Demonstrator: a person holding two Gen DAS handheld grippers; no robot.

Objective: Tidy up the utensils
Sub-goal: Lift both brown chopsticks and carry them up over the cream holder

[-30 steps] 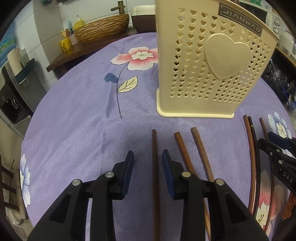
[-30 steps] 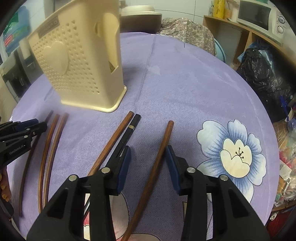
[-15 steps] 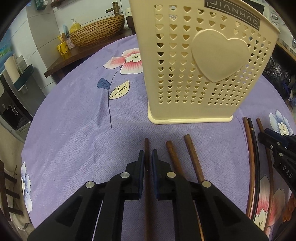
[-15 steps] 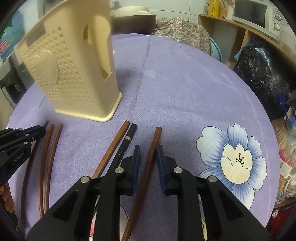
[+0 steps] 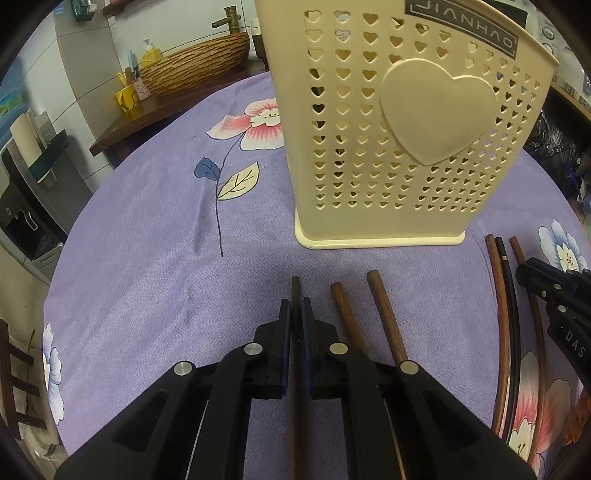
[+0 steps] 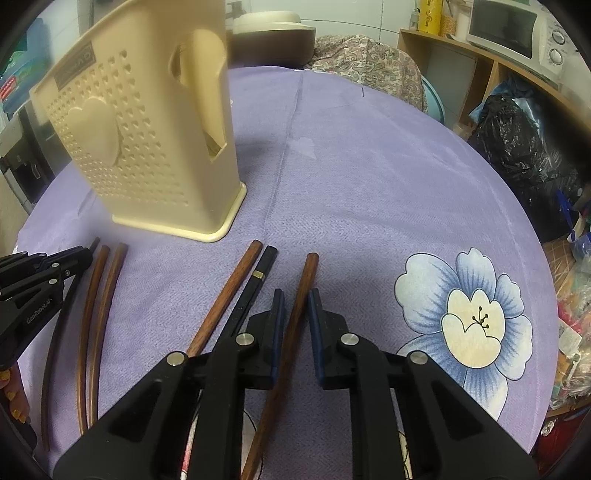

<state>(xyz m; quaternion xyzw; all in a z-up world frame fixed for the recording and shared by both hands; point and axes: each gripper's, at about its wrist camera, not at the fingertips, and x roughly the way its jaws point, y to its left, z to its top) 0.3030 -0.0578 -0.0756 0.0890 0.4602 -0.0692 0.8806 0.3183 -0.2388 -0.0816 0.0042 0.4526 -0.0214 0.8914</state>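
Both tools have closed since a second ago, each on a chopstick that earlier lay loose between wide jaws. Seen from the left wrist, the left tool is clenched on a dark brown chopstick, its blue pads pressed against both sides and the tip poking out ahead. Two more brown chopsticks lie just to its right on the purple flowered cloth of the table, angled away. The cream utensil holder, perforated with small hearts and bearing one big raised heart, stands upright close ahead and now fills more of this view than before.

From the right wrist, the right tool has just been closing around a reddish-brown chopstick; the stick lies against the left pad, but a slim gap shows at the right pad, so a firm grip cannot be confirmed. To its left lie a brown chopstick and a black chopstick with a gold band, side by side.

Only the right view shows the holder's side slot, a microwave on a shelf and black bags. Only the left view shows a woven basket and a yellow cup on a side counter. Each camera catches the other tool at its edge.
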